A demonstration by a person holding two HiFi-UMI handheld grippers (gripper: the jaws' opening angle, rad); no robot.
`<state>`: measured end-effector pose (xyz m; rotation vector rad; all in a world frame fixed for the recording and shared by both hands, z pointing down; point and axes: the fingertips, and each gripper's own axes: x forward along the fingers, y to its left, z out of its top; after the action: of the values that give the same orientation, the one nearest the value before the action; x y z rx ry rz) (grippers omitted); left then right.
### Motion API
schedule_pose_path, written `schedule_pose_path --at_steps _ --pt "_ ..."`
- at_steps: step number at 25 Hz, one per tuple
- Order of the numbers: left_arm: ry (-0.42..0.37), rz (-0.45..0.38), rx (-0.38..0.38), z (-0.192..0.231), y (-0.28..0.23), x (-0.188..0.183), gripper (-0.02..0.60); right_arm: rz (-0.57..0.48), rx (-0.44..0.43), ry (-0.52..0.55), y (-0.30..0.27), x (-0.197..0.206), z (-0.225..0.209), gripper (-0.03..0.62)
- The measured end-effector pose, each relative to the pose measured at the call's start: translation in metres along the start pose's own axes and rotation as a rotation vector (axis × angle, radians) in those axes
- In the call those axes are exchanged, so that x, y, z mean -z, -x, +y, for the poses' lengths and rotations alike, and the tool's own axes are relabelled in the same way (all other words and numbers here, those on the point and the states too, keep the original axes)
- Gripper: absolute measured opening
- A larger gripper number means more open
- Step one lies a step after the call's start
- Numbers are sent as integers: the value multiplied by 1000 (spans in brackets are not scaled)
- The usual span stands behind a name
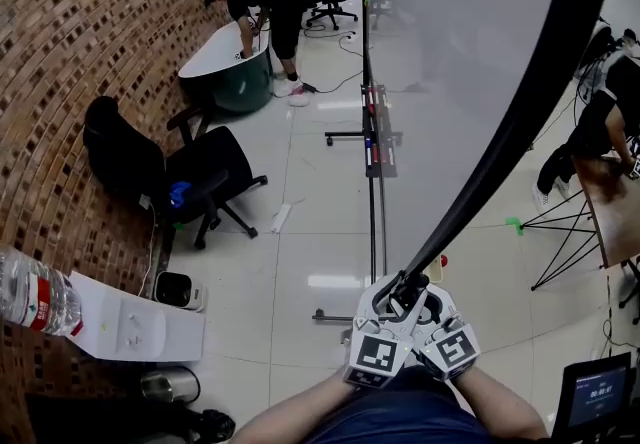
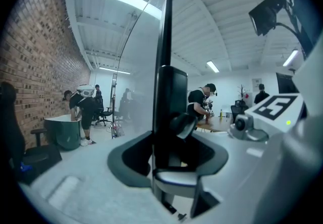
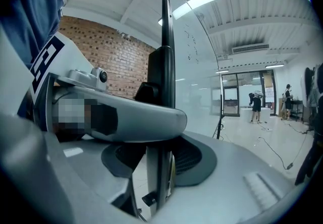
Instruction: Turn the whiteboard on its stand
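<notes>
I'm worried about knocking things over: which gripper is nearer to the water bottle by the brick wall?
Left. The left gripper grips the whiteboard edge on the side toward the water bottle; the right gripper grips beside it, farther away.

We look steeply down from the head; both tool cameras face the whiteboard [image 1: 470, 62] edge closely, apparently from opposite sides.

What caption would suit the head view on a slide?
Side by side, the left gripper and right gripper clamp the dark edge of the whiteboard.
</notes>
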<state>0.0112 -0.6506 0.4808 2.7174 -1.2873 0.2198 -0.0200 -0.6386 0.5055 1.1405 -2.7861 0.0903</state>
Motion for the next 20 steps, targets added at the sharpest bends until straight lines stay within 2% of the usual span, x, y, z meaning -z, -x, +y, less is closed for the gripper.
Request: schedule_pose_path --at_steps 8,20 --pt "38 -17 -17 -18 39 9 198 10 -11 -12 23 7 38 158" --pt "32 2 -54 -57 85 25 192 -10 -33 -23 66 17 81 158"
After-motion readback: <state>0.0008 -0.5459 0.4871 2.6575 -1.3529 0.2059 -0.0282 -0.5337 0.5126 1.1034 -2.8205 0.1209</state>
